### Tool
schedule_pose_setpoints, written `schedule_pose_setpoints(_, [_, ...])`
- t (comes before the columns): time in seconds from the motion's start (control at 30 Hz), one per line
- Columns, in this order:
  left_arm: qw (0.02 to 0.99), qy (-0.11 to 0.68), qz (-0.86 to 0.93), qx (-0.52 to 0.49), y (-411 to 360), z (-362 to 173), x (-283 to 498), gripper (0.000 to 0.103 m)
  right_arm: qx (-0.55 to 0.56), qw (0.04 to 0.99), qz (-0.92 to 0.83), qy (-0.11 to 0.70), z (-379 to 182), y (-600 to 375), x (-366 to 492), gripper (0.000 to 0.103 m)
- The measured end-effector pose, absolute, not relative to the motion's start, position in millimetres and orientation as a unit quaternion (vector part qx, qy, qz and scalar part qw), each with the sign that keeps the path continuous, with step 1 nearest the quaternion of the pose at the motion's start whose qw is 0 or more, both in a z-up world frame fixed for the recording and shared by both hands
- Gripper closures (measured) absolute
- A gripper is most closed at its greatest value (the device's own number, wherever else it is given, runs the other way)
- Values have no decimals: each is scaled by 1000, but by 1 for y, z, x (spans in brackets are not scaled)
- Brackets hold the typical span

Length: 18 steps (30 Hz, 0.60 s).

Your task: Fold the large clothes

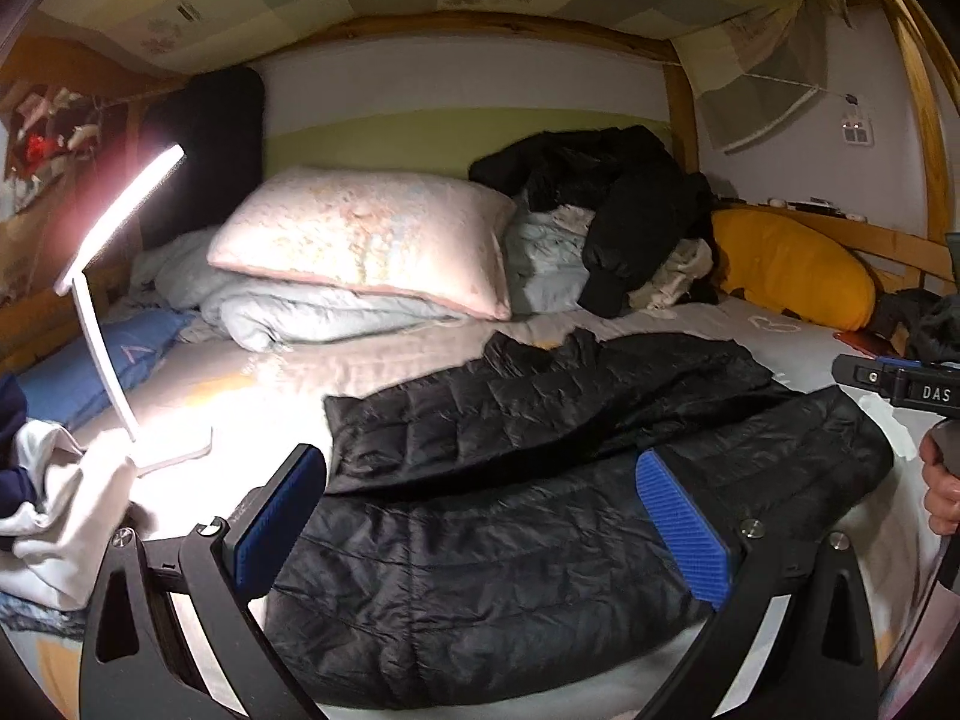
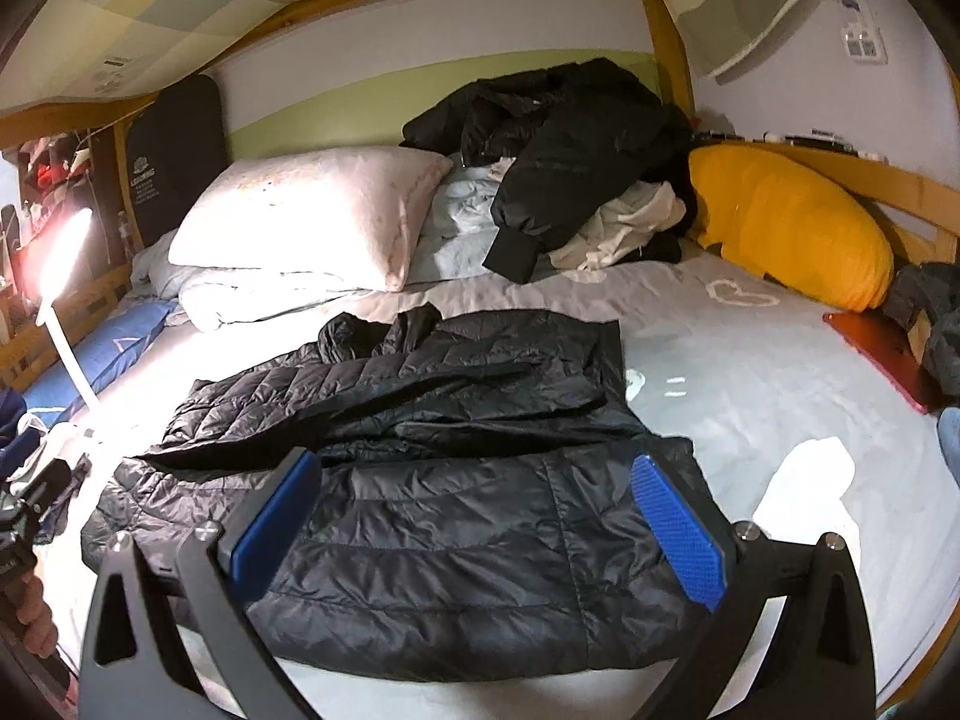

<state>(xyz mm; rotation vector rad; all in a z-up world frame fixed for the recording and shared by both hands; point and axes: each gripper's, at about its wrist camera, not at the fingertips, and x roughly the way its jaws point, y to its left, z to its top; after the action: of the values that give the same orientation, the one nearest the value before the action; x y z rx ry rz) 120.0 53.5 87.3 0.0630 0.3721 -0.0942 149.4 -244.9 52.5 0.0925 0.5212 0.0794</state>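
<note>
A black quilted down jacket [image 1: 540,480] [image 2: 444,480] lies spread flat on the pale bedsheet [image 2: 750,372], one sleeve folded across its body. My left gripper [image 1: 480,492] hovers open above the jacket's near half, nothing between its blue pads [image 1: 684,528]. My right gripper [image 2: 474,498] is open too, its blue pads [image 2: 678,528] standing above the jacket's lower hem area. Part of the right gripper and a hand [image 1: 942,480] show at the right edge of the left wrist view.
A lit white desk lamp [image 1: 114,312] stands on the bed at left beside white clothes [image 1: 54,510]. Behind are a pink pillow [image 1: 366,240], a folded quilt, a pile of black coats [image 2: 558,144], a yellow cushion [image 2: 792,222] and a red phone [image 2: 882,354]. Wooden bed rails surround.
</note>
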Motion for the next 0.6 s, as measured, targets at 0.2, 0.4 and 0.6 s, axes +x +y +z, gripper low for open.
schedule_pose_setpoints(0.2, [974, 214, -54, 44, 46, 72, 128, 0, 26, 960, 28, 278, 42, -247, 155, 0])
schedule_pose_setpoints(0.4, [969, 234, -57, 60, 40, 62, 128, 0, 13, 956, 37, 292, 33, -246, 149, 0])
schedule_pose_setpoints(0.6, [954, 281, -81, 69, 33, 41, 127, 0, -60, 948, 66, 307, 22, -218, 142, 0])
